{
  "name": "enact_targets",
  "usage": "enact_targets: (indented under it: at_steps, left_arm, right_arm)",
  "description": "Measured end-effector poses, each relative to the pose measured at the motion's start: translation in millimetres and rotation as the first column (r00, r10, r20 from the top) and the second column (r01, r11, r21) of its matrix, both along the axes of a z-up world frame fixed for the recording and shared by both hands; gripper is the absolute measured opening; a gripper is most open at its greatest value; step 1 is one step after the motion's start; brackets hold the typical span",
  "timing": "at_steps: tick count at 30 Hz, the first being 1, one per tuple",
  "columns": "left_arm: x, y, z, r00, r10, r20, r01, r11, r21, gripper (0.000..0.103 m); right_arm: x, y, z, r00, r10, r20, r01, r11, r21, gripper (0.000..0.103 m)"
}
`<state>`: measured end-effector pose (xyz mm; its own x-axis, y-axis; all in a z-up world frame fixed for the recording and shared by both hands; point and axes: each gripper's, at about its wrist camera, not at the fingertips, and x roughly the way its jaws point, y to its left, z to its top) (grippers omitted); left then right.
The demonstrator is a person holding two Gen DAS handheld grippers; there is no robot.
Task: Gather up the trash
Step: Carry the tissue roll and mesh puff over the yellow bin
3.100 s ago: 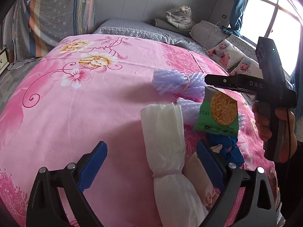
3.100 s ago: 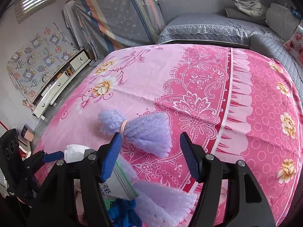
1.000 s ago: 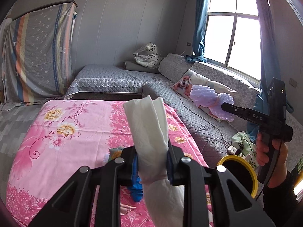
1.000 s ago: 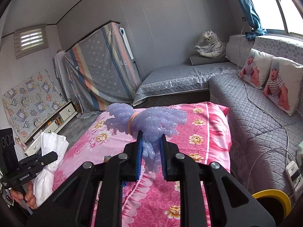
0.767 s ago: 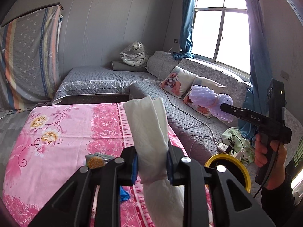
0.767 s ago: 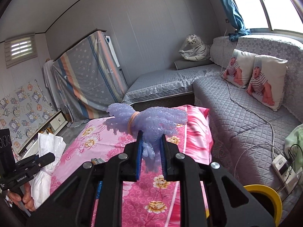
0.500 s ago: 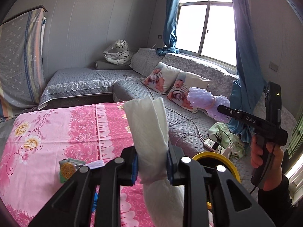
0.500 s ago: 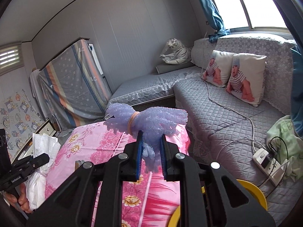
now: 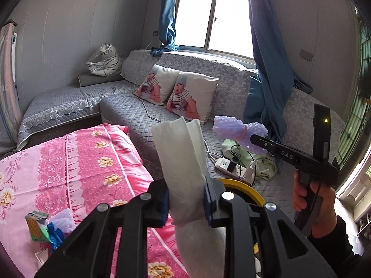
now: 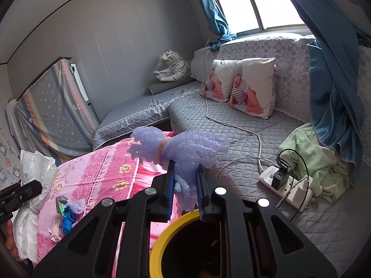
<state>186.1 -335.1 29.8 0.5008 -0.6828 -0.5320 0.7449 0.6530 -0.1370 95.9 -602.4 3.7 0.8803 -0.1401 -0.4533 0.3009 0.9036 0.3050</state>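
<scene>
My left gripper [image 9: 185, 199] is shut on a white folded paper bundle [image 9: 183, 159], which sticks up between the blue pads. My right gripper [image 10: 185, 190] is shut on a purple foam net bundle [image 10: 183, 146] tied with a rubber band. A yellow-rimmed bin [image 10: 167, 243] with a dark inside sits right below the right gripper; its rim [image 9: 243, 185] shows behind the left one. In the left wrist view the right gripper [image 9: 255, 139] hangs at the right, in a person's hand [image 9: 313, 199], with the purple foam [image 9: 234, 129]. The white bundle [image 10: 32, 185] appears at the right wrist view's left edge.
Several trash pieces, a green packet [image 9: 34, 227] and blue wrappers [image 10: 68, 217], lie on the pink flowered bedspread [image 9: 92, 162]. A grey quilted sofa [image 10: 231, 125] carries two pillows, a power strip [image 10: 287, 185] with cables and a green cloth [image 10: 320, 159]. Blue curtains hang at the right.
Both grippers have swung right, away from the pink bed toward the sofa. The yellow bin has come under the right gripper. Each keeps its grip on its bundle.
</scene>
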Motion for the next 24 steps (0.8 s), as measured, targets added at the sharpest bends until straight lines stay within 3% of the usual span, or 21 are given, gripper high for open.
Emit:
enact_targets:
  at_steps: [10,24]
  left_arm:
    - [-2.6,-59.5,-40.9,0.994,-0.082,-0.072,0.086,0.994,0.062,0.022]
    - [-0.9,-100.2,-92.2,0.984,-0.111,-0.14,0.126,0.987,0.105,0.022]
  right_arm:
    - [-17.1,-21.8,-29.9,0.994,-0.094,-0.053,0.093,0.995,-0.028,0.016]
    - [-10.9,-32.9,-91.0,0.978,-0.124,-0.165,0.125,0.992,-0.004,0.016]
